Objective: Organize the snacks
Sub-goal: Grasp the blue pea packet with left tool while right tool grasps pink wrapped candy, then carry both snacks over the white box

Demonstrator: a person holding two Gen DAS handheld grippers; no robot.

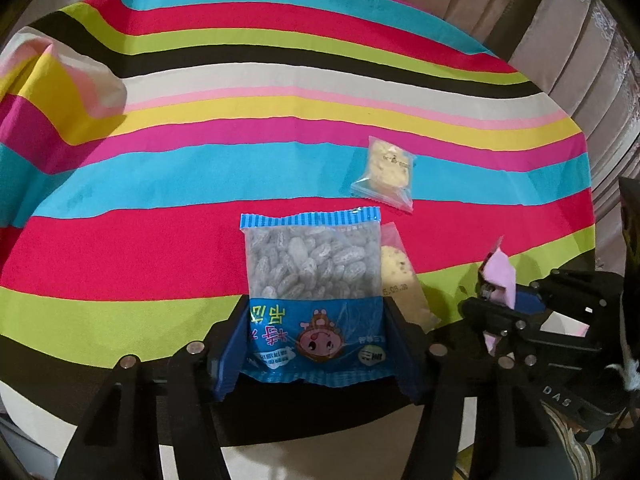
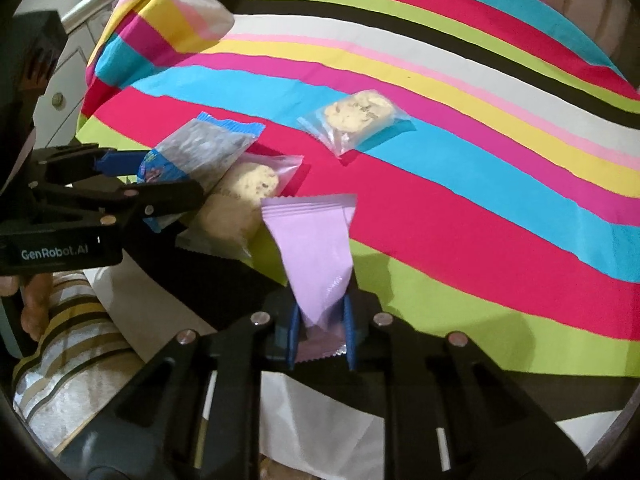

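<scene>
My left gripper point(image 1: 315, 320) is shut on a blue bag of frosted candies point(image 1: 312, 264), its blue pads pressing both side edges of the printed lower part. The bag stands upright over a clear cookie packet point(image 1: 400, 276) lying on the striped cloth. My right gripper point(image 2: 322, 312) is shut on one end of a pink packet point(image 2: 312, 240), which sticks up and forward from the pads. The right wrist view shows the left gripper point(image 2: 160, 178) with the blue bag point(image 2: 200, 148) just left of the pink packet. A second cookie packet point(image 2: 358, 116) lies farther out on a blue stripe.
A brightly striped cloth point(image 1: 160, 240) covers the table, with a folded-up corner point(image 1: 60, 92) at the far left. Curtains point(image 1: 560, 40) hang behind at the right. A white cabinet point(image 2: 68, 60) stands left of the table. A person's hand point(image 2: 36, 304) holds the left gripper.
</scene>
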